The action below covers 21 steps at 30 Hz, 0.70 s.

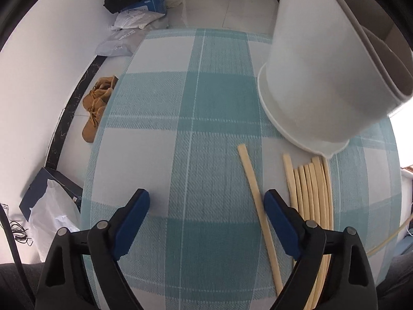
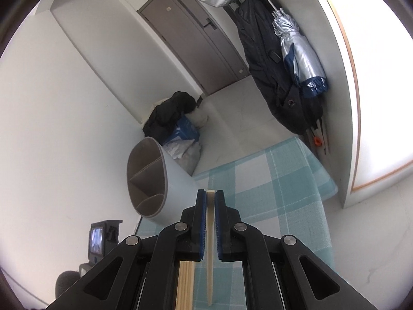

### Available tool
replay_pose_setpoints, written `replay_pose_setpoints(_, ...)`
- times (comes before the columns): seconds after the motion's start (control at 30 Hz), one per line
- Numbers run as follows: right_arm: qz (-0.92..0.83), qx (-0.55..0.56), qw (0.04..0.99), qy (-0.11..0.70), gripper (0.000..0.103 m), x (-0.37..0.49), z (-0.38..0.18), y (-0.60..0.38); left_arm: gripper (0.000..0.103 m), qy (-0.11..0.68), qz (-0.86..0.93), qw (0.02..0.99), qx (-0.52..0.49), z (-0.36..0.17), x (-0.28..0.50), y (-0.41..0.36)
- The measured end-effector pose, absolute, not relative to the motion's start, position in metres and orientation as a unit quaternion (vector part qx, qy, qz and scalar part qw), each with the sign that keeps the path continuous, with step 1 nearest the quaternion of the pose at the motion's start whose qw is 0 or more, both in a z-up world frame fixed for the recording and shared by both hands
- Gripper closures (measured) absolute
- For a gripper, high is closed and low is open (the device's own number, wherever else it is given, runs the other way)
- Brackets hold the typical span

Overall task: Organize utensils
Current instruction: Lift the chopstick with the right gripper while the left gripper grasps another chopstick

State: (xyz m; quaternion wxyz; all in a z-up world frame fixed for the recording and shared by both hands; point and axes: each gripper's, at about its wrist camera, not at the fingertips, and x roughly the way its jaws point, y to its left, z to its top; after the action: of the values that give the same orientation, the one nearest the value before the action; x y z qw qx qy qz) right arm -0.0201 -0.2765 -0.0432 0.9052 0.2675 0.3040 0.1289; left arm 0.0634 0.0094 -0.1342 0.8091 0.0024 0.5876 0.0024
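Note:
In the left wrist view my left gripper is open and empty, low over the teal checked tablecloth. One pale chopstick lies just inside its right finger. A bundle of several chopsticks lies to the right. The white utensil holder with grey compartments stands at the right, beyond the bundle. In the right wrist view my right gripper is shut on a pale chopstick, held up above the table. The holder shows to its left, its open compartments facing the camera.
A pair of tan boots, bags and a blue box lie on the floor left of the table. A brown door and a coat rack with dark coats and a folded umbrella are beyond the table.

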Motion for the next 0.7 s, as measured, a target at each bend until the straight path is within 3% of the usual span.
replay_pose_setpoints(0.17,0.128,0.262,0.910,0.296,0.097,-0.025,-0.039,-0.276,0.025,0.581,0.007,0.814,0.010,-0.133,0.073,0.003)
replay_pose_setpoints(0.23,0.127,0.257,0.911,0.295,0.097,-0.026,-0.039,-0.276,0.034,0.579,0.005,0.815,0.005,-0.133,0.075,0.007)
replay_pose_setpoints(0.33,0.125,0.257,0.912,0.295,0.097,-0.028,-0.039,-0.276,0.057,0.578,-0.001,0.816,-0.002,-0.130,0.076,0.008)
replay_pose_setpoints(0.4,0.125,0.256,0.913,0.292,0.097,-0.029,-0.037,-0.276,0.087,0.581,-0.013,0.813,0.009,-0.129,0.075,0.002)
replay_pose_setpoints(0.47,0.123,0.253,0.914,0.291,0.097,-0.030,-0.036,-0.275,0.097,0.586,-0.018,0.810,0.012,-0.128,0.076,-0.002)
replay_pose_setpoints(0.7,0.123,0.220,0.925,0.284,0.097,-0.033,-0.031,-0.262,0.101,0.567,-0.017,0.823,-0.035,-0.116,0.075,0.008)
